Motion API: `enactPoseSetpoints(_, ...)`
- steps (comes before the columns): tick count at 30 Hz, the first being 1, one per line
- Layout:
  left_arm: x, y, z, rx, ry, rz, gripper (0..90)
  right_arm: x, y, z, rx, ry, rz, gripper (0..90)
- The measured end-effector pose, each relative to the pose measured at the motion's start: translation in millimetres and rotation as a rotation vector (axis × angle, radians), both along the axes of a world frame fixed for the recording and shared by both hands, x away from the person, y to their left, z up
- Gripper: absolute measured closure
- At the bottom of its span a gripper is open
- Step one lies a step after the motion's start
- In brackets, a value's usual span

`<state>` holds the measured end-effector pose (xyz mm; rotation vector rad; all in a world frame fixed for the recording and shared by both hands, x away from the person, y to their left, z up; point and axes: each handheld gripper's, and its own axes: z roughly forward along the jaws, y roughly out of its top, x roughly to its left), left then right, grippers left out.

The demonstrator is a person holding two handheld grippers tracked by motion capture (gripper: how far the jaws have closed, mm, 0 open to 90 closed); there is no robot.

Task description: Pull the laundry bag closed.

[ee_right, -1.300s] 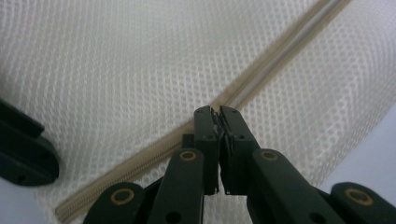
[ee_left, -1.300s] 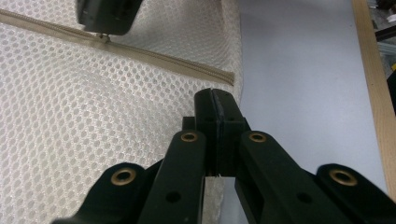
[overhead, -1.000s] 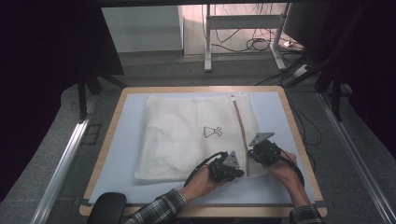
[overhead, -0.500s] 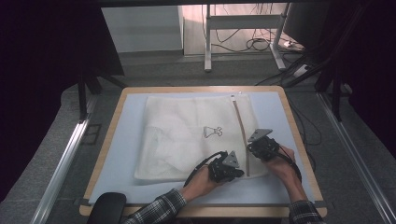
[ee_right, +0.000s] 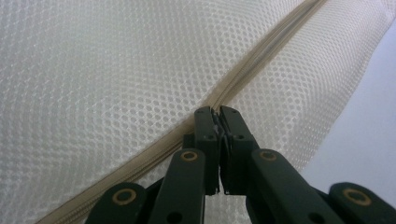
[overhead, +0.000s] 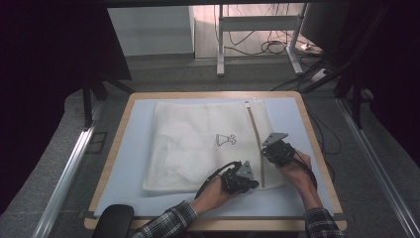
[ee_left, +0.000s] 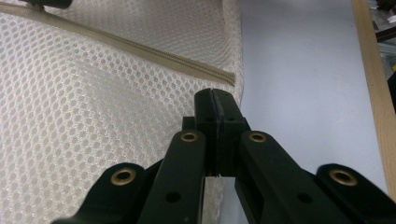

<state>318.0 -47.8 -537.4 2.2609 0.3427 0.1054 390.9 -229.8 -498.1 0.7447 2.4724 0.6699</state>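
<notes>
A white mesh bag [overhead: 198, 144] lies flat on the blue mat [overhead: 133, 148], with a beige zipper [overhead: 255, 131] running along its right side. My right gripper [overhead: 266, 151] is shut on the zipper pull, partway along the zipper [ee_right: 261, 56], and its jaws [ee_right: 216, 112] meet right on the beige tape. My left gripper [overhead: 255, 183] is at the bag's near right corner, shut on the mesh there. In the left gripper view its closed tips [ee_left: 215, 95] sit just below the zipper's end [ee_left: 229, 77]. A small black print [overhead: 225, 140] marks the bag's middle.
The mat lies on a wood-rimmed table [overhead: 309, 129]. Bare mat [ee_left: 303, 70] stretches between the bag's edge and the wooden rim [ee_left: 373, 93]. Metal rails [overhead: 69, 168] flank the table, and cables [overhead: 277, 47] lie on the floor beyond it.
My right gripper has slid a short way along the zipper, away from the person. The left gripper has stayed at the bag's near corner.
</notes>
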Motion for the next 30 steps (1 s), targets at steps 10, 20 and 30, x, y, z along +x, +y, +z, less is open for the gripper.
enactPoseSetpoints(10,0.8,0.8,0.5,0.015,-0.01,-0.01,90.0,10.9,3.0,2.2,0.016,-0.013,-0.019,86.4)
enactPoseSetpoints(20,0.6,0.5,0.2,0.009,-0.006,-0.007,90.0,21.9,1.5,4.9,0.085,-0.01,-0.055,86.4)
enactPoseSetpoints(30,0.3,0.0,-0.3,-0.004,-0.001,-0.002,90.0,30.8,3.3,5.2,0.117,-0.009,-0.077,86.4)
